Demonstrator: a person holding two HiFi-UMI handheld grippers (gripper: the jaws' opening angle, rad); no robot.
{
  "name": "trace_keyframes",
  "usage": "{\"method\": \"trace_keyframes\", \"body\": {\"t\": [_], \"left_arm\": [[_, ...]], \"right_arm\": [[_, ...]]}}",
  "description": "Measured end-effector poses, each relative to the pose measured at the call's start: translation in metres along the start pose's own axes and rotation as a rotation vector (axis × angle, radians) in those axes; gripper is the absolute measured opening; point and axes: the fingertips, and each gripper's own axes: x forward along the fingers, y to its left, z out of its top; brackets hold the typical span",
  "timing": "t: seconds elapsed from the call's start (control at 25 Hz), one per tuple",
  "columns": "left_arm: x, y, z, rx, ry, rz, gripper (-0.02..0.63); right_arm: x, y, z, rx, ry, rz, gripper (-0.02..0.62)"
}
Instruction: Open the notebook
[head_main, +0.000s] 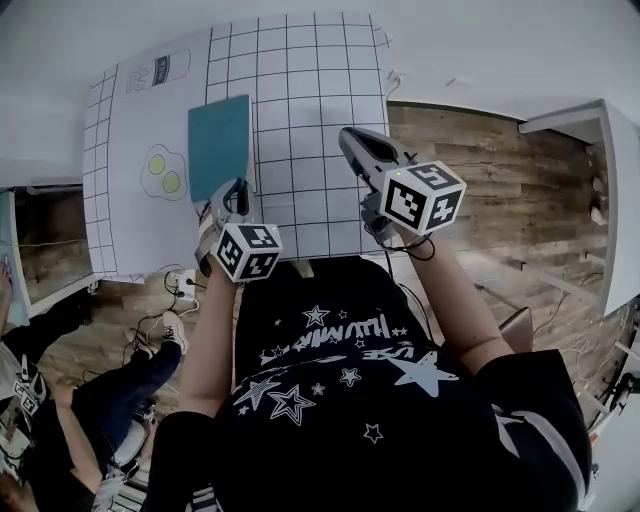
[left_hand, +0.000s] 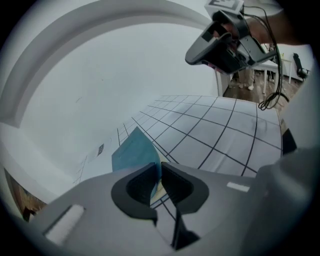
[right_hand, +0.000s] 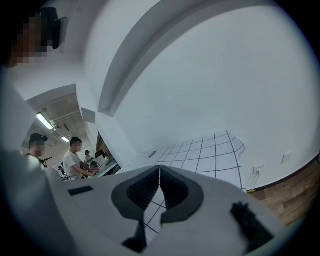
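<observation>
We are pinching the teal notebook (left_hand: 134, 152) by its cover edge with our left gripper (left_hand: 160, 168), while our right gripper (right_hand: 159, 171) is hovering over the gridded surface (head_main: 300, 90), jaws pressed together on nothing.

Gridded table (head_main: 310, 120); teal notebook (head_main: 218, 145) on it

The head camera looked steeply down from above the person (head_main: 340, 400) onto the gridded table (head_main: 300, 100). The camera on the left gripper (left_hand: 160, 175) sat low and close over the table's near left part. It faced along its jaws across the grid toward the white wall (left_hand: 100, 75). The camera on the right gripper (right_hand: 159, 175) rode higher and faced nearer level at that wall. All three views shared the grid. The head and left gripper views shared the notebook (head_main: 220, 145).
</observation>
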Motion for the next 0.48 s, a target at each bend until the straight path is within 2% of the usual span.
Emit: {"method": "trace_keyframes", "body": {"t": [0.08, 0.28, 0.36, 0.48], "left_arm": [[-0.009, 0.01, 0.004, -0.069, -0.034, -0.012, 0.046], [-0.043, 0.051, 0.007, -0.315, -0.147, -0.062, 0.044], [-0.057, 0.072, 0.004, -0.376, -0.196, -0.077, 0.044], [-0.069, 0.102, -0.007, -0.419, -0.25, -0.083, 0.044]], "right_arm": [[0.008, 0.008, 0.001, -0.013, 0.006, 0.01, 0.017], [0.027, 0.034, 0.0, -0.047, 0.015, 0.022, 0.017], [0.036, 0.044, 0.002, -0.045, 0.004, 0.013, 0.017], [0.053, 0.065, 0.004, -0.055, -0.006, 0.013, 0.017]]}}
